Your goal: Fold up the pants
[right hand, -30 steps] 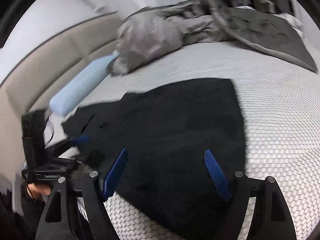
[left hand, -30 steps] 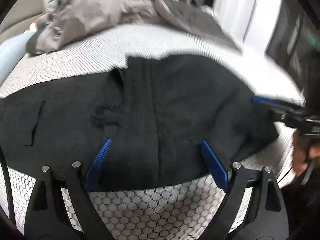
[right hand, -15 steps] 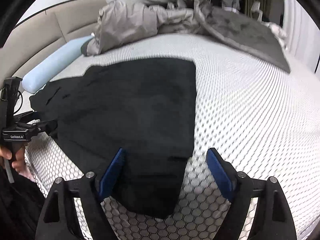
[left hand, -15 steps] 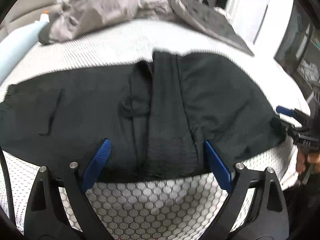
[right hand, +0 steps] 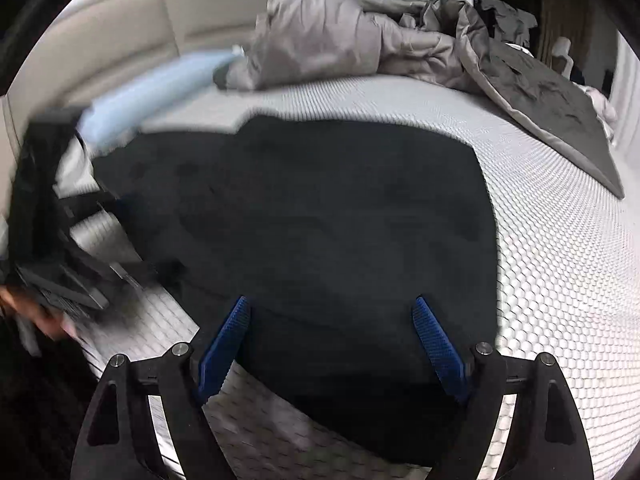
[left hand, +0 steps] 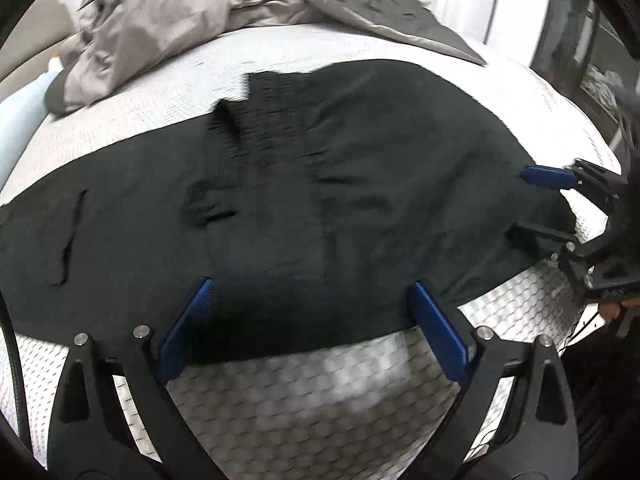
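Left wrist view: white mattress (left hand: 312, 392) w/ honeycomb-textured cover fills the foreground; black pants (left hand: 304, 200) lie flat across it, spread wide, waistband ridges near centre. Rumpled grey duvet (left hand: 168, 20) heaped at the far side, light blue pillow (left hand: 20, 120) at left edge, white curtain and dark glass beyond on the right. Left gripper (left hand: 312, 312) jaws opening, blue pads over the pants' near edge w/o pressing. Right wrist view: beige padded headboard (right hand: 140, 28) behind the pillow; right gripper (right hand: 332, 332) spread wide over the pants' near end, nothing pinched (motion blur at left). No readable writing or labels
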